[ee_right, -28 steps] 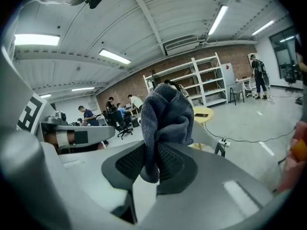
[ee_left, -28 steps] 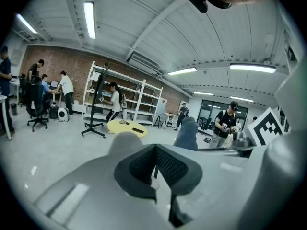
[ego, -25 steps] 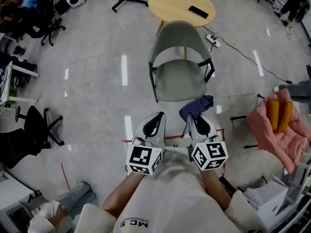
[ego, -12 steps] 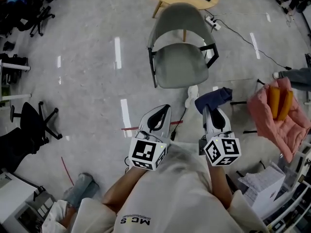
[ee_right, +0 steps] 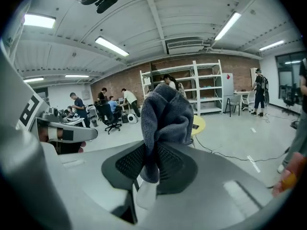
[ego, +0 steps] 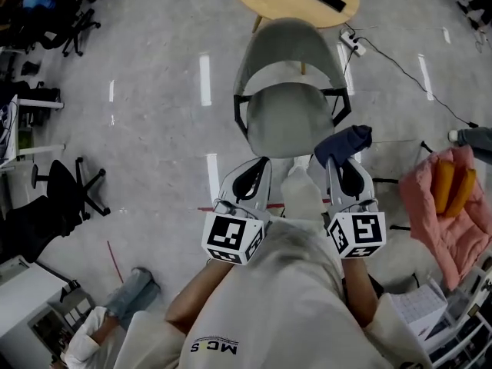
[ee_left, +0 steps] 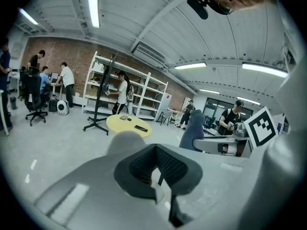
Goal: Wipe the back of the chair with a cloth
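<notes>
The right gripper has its jaws pinched on a dark blue cloth that bunches above them. The left gripper is closed on nothing. Both hang near the seat front of the grey chair, whose curved back lies on the far side, untouched. The cloth is in hand, but wiping has not yet begun
</notes>
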Tool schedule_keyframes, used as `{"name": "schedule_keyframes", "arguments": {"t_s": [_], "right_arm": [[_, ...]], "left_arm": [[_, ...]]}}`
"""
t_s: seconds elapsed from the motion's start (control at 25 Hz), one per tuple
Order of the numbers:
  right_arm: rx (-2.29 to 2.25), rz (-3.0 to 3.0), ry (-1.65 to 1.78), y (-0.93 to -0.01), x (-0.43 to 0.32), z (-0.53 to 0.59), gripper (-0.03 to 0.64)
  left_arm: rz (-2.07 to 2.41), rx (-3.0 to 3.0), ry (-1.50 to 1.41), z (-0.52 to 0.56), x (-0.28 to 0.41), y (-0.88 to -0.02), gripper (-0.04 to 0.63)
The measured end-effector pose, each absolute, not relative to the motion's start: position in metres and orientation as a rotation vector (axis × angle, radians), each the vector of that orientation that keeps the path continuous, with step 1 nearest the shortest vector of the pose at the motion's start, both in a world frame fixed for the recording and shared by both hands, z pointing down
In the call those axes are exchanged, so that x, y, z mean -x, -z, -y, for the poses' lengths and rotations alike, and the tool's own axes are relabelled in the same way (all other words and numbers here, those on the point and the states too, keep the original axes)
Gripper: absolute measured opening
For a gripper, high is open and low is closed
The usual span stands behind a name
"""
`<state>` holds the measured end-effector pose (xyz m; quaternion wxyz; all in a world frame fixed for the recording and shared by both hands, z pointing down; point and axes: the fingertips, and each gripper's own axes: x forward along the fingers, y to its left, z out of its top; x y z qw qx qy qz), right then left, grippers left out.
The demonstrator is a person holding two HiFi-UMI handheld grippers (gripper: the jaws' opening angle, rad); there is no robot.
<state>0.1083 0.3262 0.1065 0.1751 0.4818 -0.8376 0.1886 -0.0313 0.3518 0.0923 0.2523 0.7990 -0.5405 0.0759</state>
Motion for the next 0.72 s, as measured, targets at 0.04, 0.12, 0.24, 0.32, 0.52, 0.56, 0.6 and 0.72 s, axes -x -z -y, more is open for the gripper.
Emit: {"name": "schedule_keyframes", "arguments": {"t_s": [0.04, 0.12, 0.24, 0.32, 0.52, 0.56, 0.6, 0.72], "right_arm": [[-1.349, 2.385, -0.537, -0.106, -0.115, -0.313, 0.078], [-1.302, 2.404, -0.518, -0.107, -0.123, -0.289, 0.078], [-1.2, 2.456, -0.462, -0.105, -0.122, -0.256, 0.078], [-1.131, 2.503, -0.448, -0.102, -0.12, -0.242, 0.078], [-1.013, 2.578, -0.454, -0.11, -0.11, -0.205, 0.078], [-0.999, 2.581, -0.456, -0.112, -0.106, -0.2, 0.078], [-0.986, 2.58, -0.457, -0.114, -0.103, -0.196, 0.078], [-0.96, 2.566, -0.458, -0.122, -0.092, -0.183, 0.078]], "left_arm": [[1.479, -2.181, -0.21, -0.339, 0.024, -0.088, 0.001], [1.5, -2.178, -0.209, -0.313, 0.013, -0.082, 0.001], [1.551, -2.152, -0.211, -0.277, 0.0, -0.078, 0.001], [1.568, -2.149, -0.222, -0.257, -0.016, -0.076, 0.001], [1.615, -2.134, -0.229, -0.217, -0.027, -0.076, 0.001], [1.617, -2.124, -0.229, -0.212, -0.025, -0.079, 0.001], [1.613, -2.114, -0.231, -0.208, -0.024, -0.083, 0.001], [1.582, -2.086, -0.251, -0.196, -0.017, -0.098, 0.001]]}}
